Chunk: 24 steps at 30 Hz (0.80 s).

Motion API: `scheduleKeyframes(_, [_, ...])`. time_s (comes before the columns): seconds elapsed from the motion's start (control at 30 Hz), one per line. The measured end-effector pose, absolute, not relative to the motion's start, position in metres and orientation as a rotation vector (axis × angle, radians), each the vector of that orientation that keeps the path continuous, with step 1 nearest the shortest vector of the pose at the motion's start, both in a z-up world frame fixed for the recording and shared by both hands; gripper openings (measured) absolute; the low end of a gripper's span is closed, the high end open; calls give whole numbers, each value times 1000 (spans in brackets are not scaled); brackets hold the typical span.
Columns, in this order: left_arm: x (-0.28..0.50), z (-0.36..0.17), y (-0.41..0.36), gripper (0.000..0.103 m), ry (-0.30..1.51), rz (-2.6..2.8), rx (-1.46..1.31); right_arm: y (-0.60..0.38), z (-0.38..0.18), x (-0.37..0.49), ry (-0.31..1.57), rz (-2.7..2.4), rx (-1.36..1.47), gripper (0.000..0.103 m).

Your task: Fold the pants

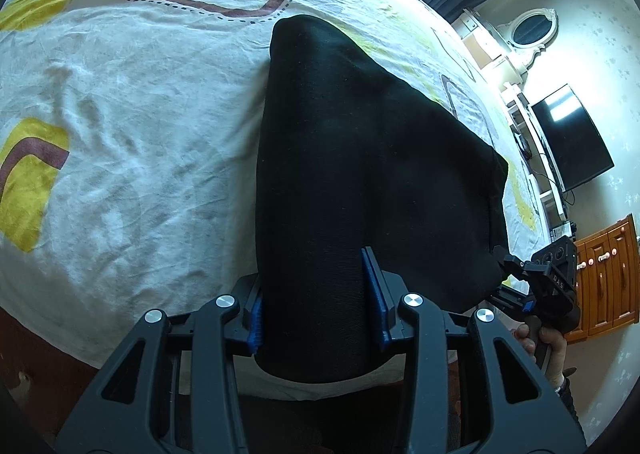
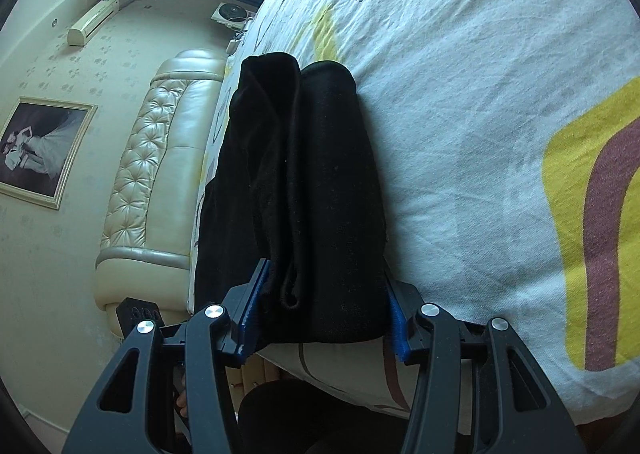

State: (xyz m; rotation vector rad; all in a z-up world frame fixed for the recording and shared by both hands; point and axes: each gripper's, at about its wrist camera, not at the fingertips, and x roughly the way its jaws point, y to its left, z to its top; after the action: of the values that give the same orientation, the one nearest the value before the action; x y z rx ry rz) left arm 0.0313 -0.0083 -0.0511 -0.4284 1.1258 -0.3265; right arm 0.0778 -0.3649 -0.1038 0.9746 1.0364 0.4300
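While the black pants (image 1: pixel 360 157) lie folded and bunched on the patterned bed sheet (image 1: pixel 140 113), the left gripper (image 1: pixel 316 302) clamps one end. The right gripper (image 2: pixel 324 306) grips the other end; "DAS" is printed on its body.

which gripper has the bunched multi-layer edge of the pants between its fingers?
The right gripper: stacked folds and a hem of the black pants sit between its fingers. The left gripper spans a single smooth band of cloth.
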Motion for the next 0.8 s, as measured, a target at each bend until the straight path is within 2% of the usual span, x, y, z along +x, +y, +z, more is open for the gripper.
scheduleKeyframes(0.27, [31, -53, -9, 43, 1127, -326, -427, -366, -105, 76, 1035, 433, 975, 51])
scheduleKeyframes(0.37, [33, -55, -9, 57, 1121, -316, -398, -369, -104, 72, 1030, 440, 979, 51])
scheduleKeyframes(0.4, [34, -55, -7, 69, 1117, -309, -393, -369, -103, 72, 1030, 444, 980, 52])
scheduleKeyframes(0.43, [35, -56, -5, 75, 1119, -307, -395, -369, -101, 72, 1034, 448, 978, 54])
scheduleKeyframes(0.53, [40, -54, 10, 76, 1132, -365, -494, -371, -90, 72, 1056, 452, 934, 62])
scheduleKeyframes(0.6, [42, -47, 24, 80, 1094, -407, -550, -374, -75, 71, 1030, 440, 839, 72])
scheduleKeyframes(0.7, [52, -39, 40, 83, 1034, -445, -547, -376, -59, 76, 1010, 415, 699, 75])
scheduleKeyframes(0.8, [70, -43, 44, 83, 1027, -450, -521, -383, -64, 91, 1002, 416, 749, 76])
